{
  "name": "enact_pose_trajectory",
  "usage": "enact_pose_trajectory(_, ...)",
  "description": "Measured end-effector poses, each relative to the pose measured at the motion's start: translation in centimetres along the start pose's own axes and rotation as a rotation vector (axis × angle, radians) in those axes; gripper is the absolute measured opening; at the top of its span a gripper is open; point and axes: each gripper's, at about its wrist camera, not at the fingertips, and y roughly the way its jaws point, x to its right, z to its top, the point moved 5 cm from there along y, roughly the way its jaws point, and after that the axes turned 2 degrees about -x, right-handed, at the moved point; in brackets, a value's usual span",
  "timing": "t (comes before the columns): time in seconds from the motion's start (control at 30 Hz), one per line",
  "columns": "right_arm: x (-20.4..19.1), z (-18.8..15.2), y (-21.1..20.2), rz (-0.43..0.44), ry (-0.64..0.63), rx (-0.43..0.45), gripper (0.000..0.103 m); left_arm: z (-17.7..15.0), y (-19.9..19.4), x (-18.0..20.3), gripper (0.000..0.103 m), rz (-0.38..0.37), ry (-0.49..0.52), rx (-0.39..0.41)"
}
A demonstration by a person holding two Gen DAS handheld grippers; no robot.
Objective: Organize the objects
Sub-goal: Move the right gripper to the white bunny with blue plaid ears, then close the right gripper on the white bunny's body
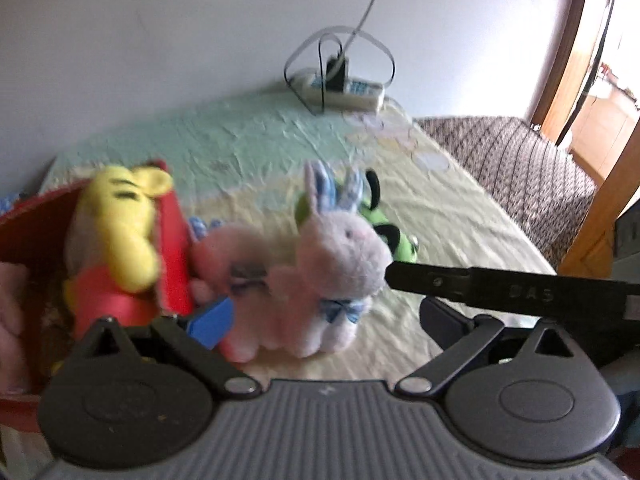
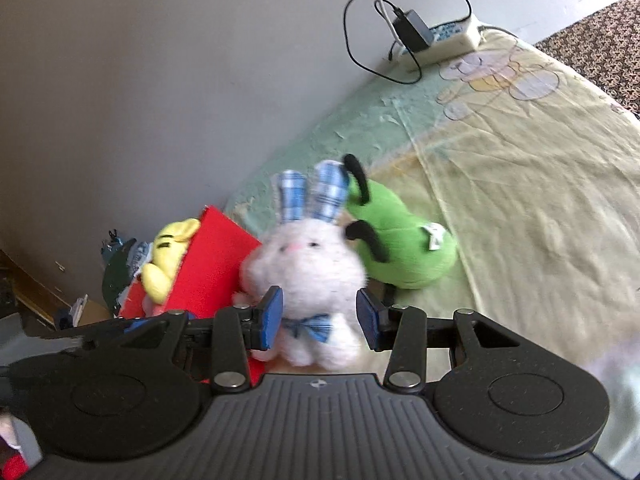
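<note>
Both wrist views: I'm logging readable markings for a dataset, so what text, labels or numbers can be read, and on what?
"DAS": embossed on the black bar crossing the left wrist view, faint.
White tag on the green plush: too blurred to read.
Power strip: nothing legible.

This was a bedroom in a home. A bed [image 2: 520, 152] stood against a plain pale wall [image 1: 160, 40], covered by a wrinkled green and yellow sheet [image 1: 432, 216] printed with cartoon figures. A power strip [image 1: 344, 90] with a charger [image 2: 412, 30] plugged in lay at its far end, soft toys sat on it, and a wooden door frame [image 1: 560, 52] opened onto another room.
</note>
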Motion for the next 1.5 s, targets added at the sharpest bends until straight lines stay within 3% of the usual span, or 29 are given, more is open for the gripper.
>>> enact_pose_trajectory(0.27, 1.9, 0.9, 2.7, 0.068, 0.008, -0.105, 0.045, -0.1, 5.2, 0.5, 0.078, 0.078, 0.012, -0.098)
enact_pose_trajectory(0.57, 0.6, 1.4, 6.4, 0.222, -0.016, -0.140, 0.055, 0.7, 8.2, -0.3, 0.076, 0.145, 0.067, -0.126)
enact_pose_trajectory(0.67, 0.4, 1.5, 7.5, 0.250, -0.015, -0.132, 0.059, 1.0, 8.8, -0.8, 0.076, 0.123, 0.050, -0.141)
enact_pose_trajectory(0.83, 1.1, 1.4, 8.4, 0.286, 0.045, -0.152, 0.058, 1.1, 9.4, -0.7, 0.076, 0.130, 0.074, -0.143)
enact_pose_trajectory(1.07, 0.8, 1.6, 7.0, 0.312, 0.022, -0.175, 0.049, 1.4, 9.7, -0.2, 0.075, 0.125, 0.089, -0.144)
enact_pose_trajectory(1.5, -1.5, 0.1, 1.4, 0.291, -0.112, -0.213, 0.048, 0.0, 5.5, 2.7, 0.073, 0.074, 0.112, -0.096)
